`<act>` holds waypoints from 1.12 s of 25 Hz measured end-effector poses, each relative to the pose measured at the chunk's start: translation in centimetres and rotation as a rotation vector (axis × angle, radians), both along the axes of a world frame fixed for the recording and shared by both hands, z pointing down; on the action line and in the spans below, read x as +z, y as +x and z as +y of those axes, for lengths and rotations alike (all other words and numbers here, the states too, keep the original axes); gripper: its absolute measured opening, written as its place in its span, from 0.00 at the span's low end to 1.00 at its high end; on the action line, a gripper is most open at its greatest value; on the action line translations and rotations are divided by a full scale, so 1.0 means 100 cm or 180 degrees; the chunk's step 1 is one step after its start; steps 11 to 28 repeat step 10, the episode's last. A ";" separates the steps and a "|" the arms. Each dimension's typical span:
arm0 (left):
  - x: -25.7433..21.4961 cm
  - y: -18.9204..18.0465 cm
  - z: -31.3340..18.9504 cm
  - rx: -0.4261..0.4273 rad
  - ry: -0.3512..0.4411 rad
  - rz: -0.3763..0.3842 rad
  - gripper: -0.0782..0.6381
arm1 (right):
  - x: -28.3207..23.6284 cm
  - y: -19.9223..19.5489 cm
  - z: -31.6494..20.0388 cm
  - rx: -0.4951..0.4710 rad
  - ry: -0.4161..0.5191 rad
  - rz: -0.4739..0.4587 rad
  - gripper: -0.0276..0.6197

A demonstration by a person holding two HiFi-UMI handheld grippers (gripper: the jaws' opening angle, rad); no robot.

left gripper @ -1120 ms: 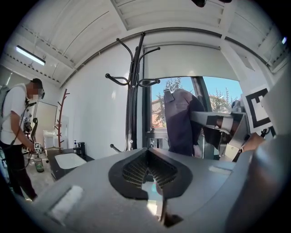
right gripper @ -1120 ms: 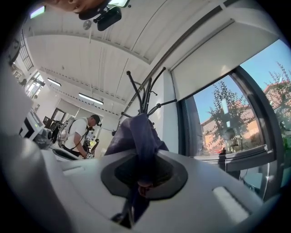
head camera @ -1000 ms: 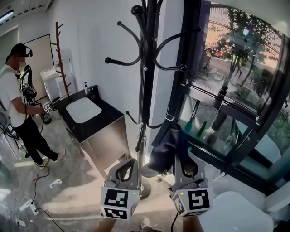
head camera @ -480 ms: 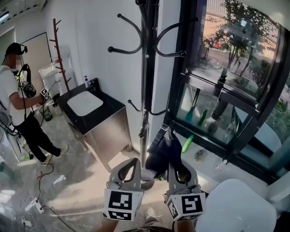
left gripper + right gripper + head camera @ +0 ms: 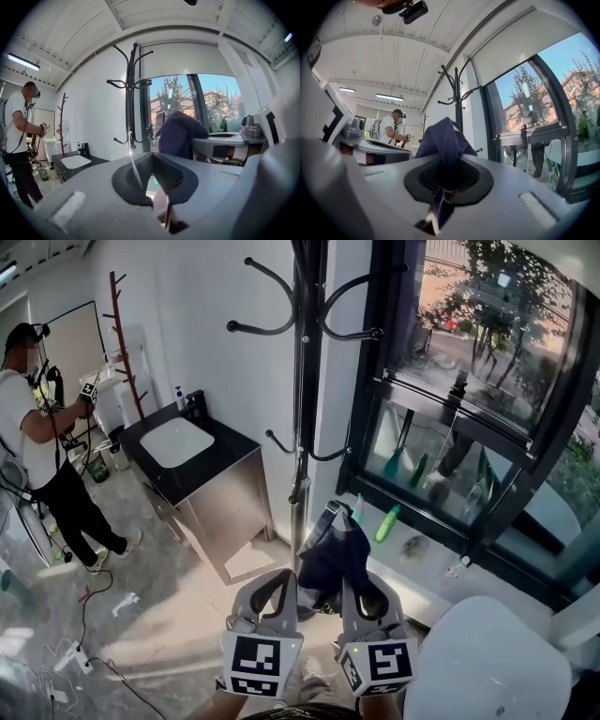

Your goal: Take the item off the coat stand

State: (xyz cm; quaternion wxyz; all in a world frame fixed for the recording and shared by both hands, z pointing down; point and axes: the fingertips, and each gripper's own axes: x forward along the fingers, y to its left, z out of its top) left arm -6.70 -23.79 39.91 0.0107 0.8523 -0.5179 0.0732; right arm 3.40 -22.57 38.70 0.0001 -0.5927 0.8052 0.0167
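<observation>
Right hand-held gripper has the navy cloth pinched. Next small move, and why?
Probably draw the right hand-held gripper back from the black metal coat stand: its jaws are shut on the dark navy cloth garment, which hangs clear of the stand's hooks.

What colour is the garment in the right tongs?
The garment is dark navy blue; clearest in the right gripper view.

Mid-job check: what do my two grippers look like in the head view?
Both are light grey plastic. The left gripper and the right gripper each have two curved jaws lined with dark ribbed pads. At its near end, each carries a cube with black-and-white square markers and a small green light.
</observation>
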 end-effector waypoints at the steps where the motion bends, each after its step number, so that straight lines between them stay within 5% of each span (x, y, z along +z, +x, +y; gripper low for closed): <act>1: 0.000 0.000 0.001 -0.0002 -0.0002 0.0000 0.11 | 0.000 -0.001 0.002 -0.0008 0.0002 0.0004 0.09; 28: -0.003 -0.002 0.007 -0.0002 -0.0020 0.0004 0.11 | -0.008 0.001 0.010 0.0019 0.0023 0.0006 0.09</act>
